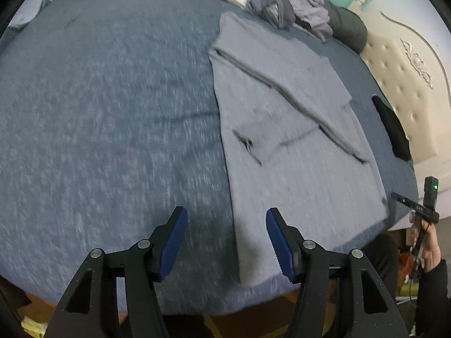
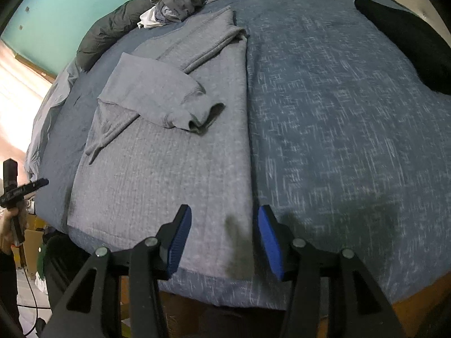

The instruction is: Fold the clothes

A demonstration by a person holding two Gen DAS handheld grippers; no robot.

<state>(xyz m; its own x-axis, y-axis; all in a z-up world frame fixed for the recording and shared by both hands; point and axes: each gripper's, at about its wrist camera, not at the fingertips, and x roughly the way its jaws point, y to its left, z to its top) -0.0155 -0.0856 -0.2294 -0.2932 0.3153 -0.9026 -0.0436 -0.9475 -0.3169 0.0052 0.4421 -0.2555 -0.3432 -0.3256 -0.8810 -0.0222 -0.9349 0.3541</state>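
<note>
Left to right across the bed [image 1: 98, 112]: my left gripper [image 1: 227, 242] hangs with its jaws parted and nothing between them, above the near left edge of the grey sweater [image 1: 296, 155]. The sweater lies flat on the blue blanket, its sleeves already folded inward across the body. My right gripper [image 2: 224, 239] is likewise parted and empty, over the sweater's near right hem corner [image 2: 239, 253]. As I judge it, the next fold goes best if each gripper pinches one hem corner squarely, lifts both together and carries the hem toward the collar. Beyond the collar lies a pile of unfolded clothes [image 1: 287, 2], close enough to crowd that fold; a black garment [image 2: 408, 42] lies well apart at the right.
</note>
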